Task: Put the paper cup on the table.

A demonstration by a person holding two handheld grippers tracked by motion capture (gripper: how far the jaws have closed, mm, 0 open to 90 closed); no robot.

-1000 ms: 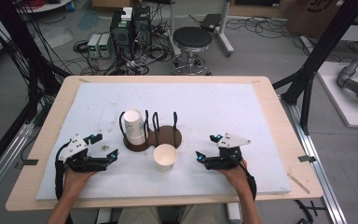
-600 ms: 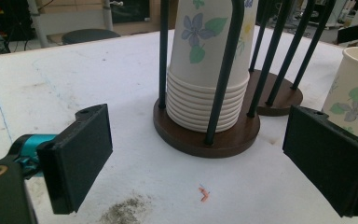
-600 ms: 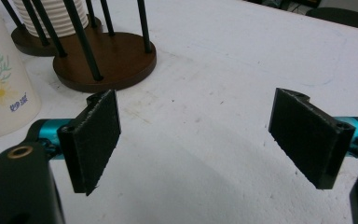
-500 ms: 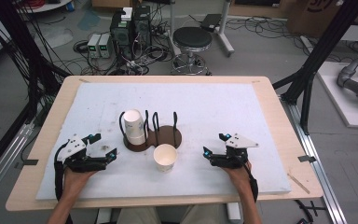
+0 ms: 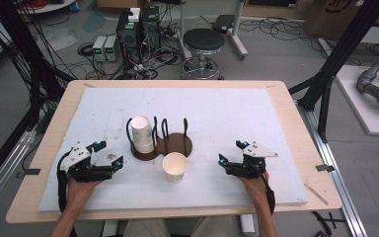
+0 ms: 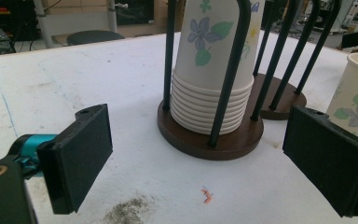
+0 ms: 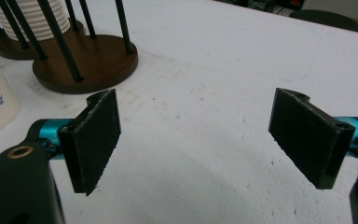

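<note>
paper cup (image 5: 174, 166) stands upright and alone on the white mat (image 5: 256, 118), just in front of the dark wooden cup rack (image 5: 160, 143), between my two grippers and touching neither. my left gripper (image 5: 109, 165) has its jaws wide apart on nothing, pointed at the rack, where a stack of inverted cups (image 6: 213, 74) sits ringed by black rods. my right gripper (image 5: 230, 159) gapes empty too, over bare mat. open mat lies right of the cup and behind the rack, out to the table's wooden edge (image 5: 296, 113).

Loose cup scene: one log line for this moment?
left gripper: open, empty | right gripper: open, empty | loose cup: upright on table | cup stack: in holder
</note>
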